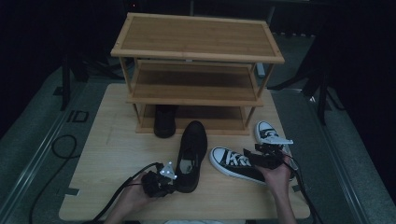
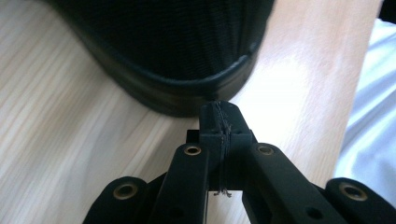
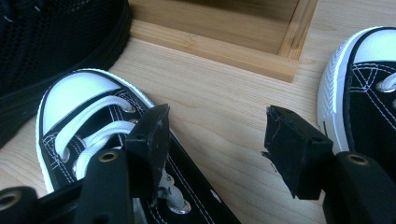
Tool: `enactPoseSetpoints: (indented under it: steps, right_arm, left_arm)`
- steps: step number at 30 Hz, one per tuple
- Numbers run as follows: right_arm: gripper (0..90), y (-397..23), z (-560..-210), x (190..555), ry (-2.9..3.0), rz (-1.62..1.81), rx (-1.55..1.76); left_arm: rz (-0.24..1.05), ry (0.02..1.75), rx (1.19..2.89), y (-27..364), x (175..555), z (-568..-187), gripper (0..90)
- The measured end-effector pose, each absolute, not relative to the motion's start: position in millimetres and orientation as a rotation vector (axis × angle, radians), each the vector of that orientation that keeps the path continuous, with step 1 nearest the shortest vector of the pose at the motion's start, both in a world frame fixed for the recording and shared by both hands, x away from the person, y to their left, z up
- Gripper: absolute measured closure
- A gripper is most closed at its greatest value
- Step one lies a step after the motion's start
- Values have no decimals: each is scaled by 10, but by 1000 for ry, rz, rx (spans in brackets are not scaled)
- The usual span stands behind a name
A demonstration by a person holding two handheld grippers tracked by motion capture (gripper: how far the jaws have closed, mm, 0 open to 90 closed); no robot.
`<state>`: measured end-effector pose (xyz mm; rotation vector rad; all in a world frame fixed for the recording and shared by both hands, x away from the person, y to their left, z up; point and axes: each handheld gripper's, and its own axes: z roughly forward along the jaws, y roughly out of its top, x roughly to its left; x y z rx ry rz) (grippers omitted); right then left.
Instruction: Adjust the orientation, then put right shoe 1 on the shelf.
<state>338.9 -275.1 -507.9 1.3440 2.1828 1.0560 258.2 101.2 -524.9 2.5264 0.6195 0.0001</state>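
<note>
A black mesh shoe (image 1: pixel 194 149) lies mid-table with its heel toward me. My left gripper (image 1: pixel 173 185) is at that heel; in the left gripper view its jaws (image 2: pixel 218 116) are shut with nothing between them, the tip right at the shoe's heel rim (image 2: pixel 187 93). My right gripper (image 1: pixel 259 151) hovers open over a black-and-white sneaker (image 1: pixel 233 161). In the right gripper view one jaw hangs above that sneaker's laces (image 3: pixel 93 126) and the gripper (image 3: pixel 217 140) spans bare table. A second sneaker (image 1: pixel 267 132) (image 3: pixel 369 93) lies to the right.
A three-tier bamboo shoe rack (image 1: pixel 196 51) stands at the back of the wooden table (image 1: pixel 116 154), with another black shoe (image 1: pixel 165 120) on its bottom shelf. The rack's base rail (image 3: pixel 224 46) runs just ahead of the right gripper. Cables trail off the table's front.
</note>
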Motion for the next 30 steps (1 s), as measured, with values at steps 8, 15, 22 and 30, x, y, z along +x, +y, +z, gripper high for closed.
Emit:
enactPoseSetpoints:
  steps: [8,15,22,30]
  right_arm:
    - [403,-2754,-5078,3389,2183,1059,1344]
    - [403,-2753,-5078,3391,2182,1058,1348]
    - [403,-2754,-5079,3393,2183,1061,1346]
    - [402,-2753,-5079,3392,2183,1061,1346]
  left_arm:
    - [71,719,2497,1229,2644,-5135,888]
    - [191,787,2428,1312,2820,-4788,834]
    - [226,857,2328,1284,3016,-4467,790]
    - [209,852,2316,1103,3098,-4389,742]
